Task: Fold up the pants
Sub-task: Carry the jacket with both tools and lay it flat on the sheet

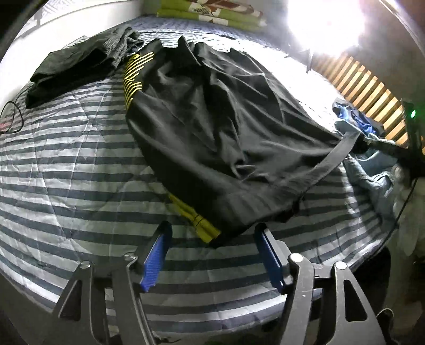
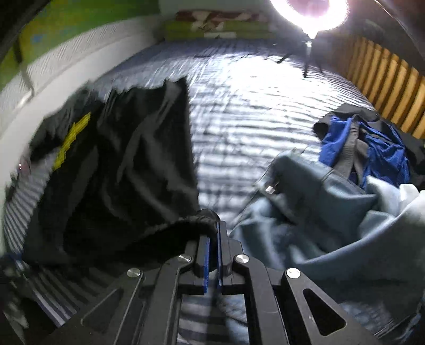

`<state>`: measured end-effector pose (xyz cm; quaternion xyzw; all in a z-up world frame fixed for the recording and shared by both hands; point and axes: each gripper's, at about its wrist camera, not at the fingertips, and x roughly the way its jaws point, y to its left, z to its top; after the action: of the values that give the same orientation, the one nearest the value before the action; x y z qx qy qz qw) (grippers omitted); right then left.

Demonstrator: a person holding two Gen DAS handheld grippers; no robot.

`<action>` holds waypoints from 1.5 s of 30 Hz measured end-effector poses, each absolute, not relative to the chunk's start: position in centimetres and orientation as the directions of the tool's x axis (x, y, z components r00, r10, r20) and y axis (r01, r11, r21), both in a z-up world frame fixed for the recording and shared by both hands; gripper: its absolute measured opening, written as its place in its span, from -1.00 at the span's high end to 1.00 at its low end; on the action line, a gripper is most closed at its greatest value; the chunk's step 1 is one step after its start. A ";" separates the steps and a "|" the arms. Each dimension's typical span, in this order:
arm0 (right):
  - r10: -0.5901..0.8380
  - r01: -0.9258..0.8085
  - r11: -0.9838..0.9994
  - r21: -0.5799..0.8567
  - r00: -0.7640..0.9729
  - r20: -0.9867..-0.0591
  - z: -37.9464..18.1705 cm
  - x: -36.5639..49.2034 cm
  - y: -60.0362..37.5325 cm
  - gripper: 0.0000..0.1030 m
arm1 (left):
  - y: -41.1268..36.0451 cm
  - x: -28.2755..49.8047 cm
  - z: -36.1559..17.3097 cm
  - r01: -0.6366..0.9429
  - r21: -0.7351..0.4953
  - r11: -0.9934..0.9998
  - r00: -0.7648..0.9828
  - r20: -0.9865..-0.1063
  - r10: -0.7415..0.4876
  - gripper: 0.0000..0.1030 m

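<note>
Black pants (image 1: 217,127) with yellow stripes lie spread on the striped bed, their near hem just beyond my left gripper (image 1: 212,233). That gripper stands open, its blue pads (image 1: 155,260) apart and nothing between them. In the right wrist view the same black pants (image 2: 119,172) stretch away to the left. My right gripper (image 2: 212,233) is shut on a bunched black corner of the pants (image 2: 204,220). In the left wrist view that right gripper shows as a dark shape (image 1: 390,151) at the pants' far right corner.
A dark folded garment (image 1: 79,66) lies at the bed's far left. A heap of blue and grey clothes (image 2: 345,172) sits on the right. Wooden slats (image 1: 366,93) line the right side, green folded bedding (image 1: 212,13) the far end. A bright lamp (image 2: 310,10) glares above.
</note>
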<state>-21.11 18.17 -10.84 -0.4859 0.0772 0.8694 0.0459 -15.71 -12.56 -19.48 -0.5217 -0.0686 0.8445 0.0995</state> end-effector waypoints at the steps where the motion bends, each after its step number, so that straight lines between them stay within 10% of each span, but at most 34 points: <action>1: 0.009 -0.180 -0.978 0.104 -0.534 -0.845 -10.3 -21.3 19.0 0.93 | -12.4 -15.5 -19.4 -0.104 -0.214 -0.971 -0.435 -0.868 0.238 -0.32; 12: 0.018 -0.251 -0.960 0.124 -0.498 -0.867 -11.8 -22.6 22.2 0.92 | -7.6 -19.2 -20.8 -0.144 -0.126 -0.982 -0.459 -0.870 0.179 -0.29; 15: 0.016 -0.240 -0.963 0.120 -0.496 -0.868 -11.6 -22.9 22.4 0.93 | -7.8 -20.5 -21.0 -0.114 -0.075 -0.991 -0.437 -0.892 0.118 0.91; 28: -0.156 -0.079 -0.962 0.262 -0.632 -0.760 -1.7 -14.4 20.1 0.93 | -15.6 -18.6 -2.5 -0.199 -0.094 -0.976 -0.554 -0.810 0.191 0.90; 37: -0.027 -0.209 -0.955 0.208 -0.640 -0.768 1.8 -31.0 21.7 0.94 | -16.6 -41.2 3.5 -0.046 -0.112 -0.993 -0.563 -0.818 0.119 0.94; 45: 0.096 -0.234 -0.932 0.279 -0.897 -0.432 20.2 -27.5 25.3 0.93 | -14.3 -40.9 20.7 -0.225 -0.085 -0.971 -0.787 -0.571 0.232 0.93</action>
<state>-27.54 25.28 20.20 -0.2102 0.1640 0.9600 0.0857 -40.91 -14.33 20.72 -0.3027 -0.0060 0.9454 0.1210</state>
